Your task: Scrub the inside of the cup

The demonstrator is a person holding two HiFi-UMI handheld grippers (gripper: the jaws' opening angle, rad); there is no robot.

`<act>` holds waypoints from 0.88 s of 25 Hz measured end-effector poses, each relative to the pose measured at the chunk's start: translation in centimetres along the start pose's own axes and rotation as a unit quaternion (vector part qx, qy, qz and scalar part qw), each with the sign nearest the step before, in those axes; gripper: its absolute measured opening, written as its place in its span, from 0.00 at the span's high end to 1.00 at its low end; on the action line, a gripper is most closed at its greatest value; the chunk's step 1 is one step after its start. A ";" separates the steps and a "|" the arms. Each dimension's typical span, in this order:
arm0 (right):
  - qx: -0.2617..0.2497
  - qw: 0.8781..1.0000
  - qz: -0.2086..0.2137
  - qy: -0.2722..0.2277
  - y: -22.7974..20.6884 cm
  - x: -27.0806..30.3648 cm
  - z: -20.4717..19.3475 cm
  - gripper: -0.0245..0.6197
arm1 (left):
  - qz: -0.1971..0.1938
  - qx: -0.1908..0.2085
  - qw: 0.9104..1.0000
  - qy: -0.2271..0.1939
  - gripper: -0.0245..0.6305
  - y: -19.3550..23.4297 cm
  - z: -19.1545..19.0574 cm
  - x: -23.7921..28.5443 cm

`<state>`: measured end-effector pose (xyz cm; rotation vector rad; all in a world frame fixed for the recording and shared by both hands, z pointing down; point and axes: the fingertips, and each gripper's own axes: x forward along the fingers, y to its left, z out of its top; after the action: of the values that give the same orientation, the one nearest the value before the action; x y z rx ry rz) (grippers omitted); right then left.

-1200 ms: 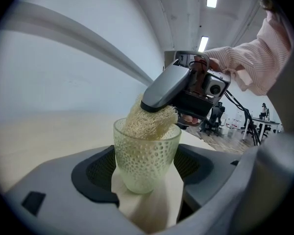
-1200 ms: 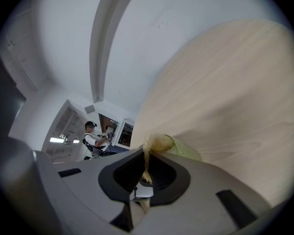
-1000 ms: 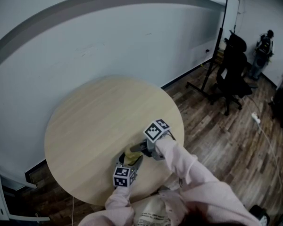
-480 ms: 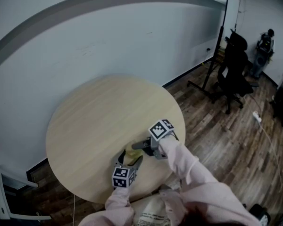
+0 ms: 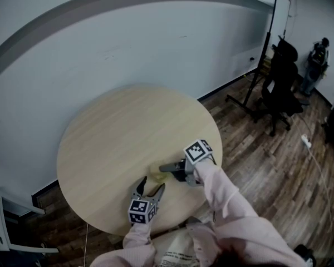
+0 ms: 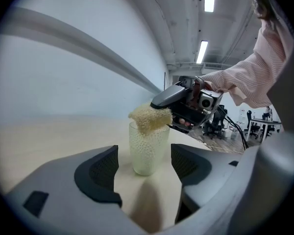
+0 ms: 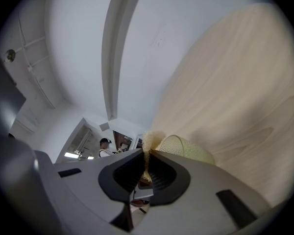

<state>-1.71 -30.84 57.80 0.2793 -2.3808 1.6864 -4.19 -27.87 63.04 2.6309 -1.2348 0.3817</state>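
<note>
Yellow sponge, pinched in our right gripper, sits on upright cup mouth; left gripper jaws apart, just narrowing, cup between, untouched.

The cup is a clear, pale yellowish tumbler with a beaded, bumpy wall, and it stands upright. It is just ahead of the left claw, centred in the gap between that claw's jaws. Those jaws have just been closing a little but remain clear of the cup's sides. The sponge is a cream, coarse, ragged pad. It is pinched flat between the closed jaws of the right claw and sits at the cup's rim, partly over the mouth.
</note>
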 end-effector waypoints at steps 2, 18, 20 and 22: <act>-0.013 1.000 0.011 -0.015 0.4 -0.4 0.4 0.92 | 0.008 -0.002 1.000 -0.005 0.47 0.2 0.3 -0.5; -0.108 0.983 0.084 -0.124 4.3 -2.4 -1.5 0.92 | 0.050 -0.003 0.998 -0.037 0.75 -0.7 4.3 -3.9; -0.132 0.979 0.070 -0.142 4.6 -2.8 -1.6 0.92 | 0.056 -0.004 0.998 -0.035 0.77 -1.1 4.6 -4.2; -0.155 0.973 0.062 -0.159 5.1 -3.2 -1.6 0.92 | 0.062 -0.006 0.997 -0.036 0.78 -1.5 5.0 -4.4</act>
<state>0.11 -27.57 52.83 0.3771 -2.9057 1.3712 -5.00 -25.25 56.75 2.5854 -1.4237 0.3007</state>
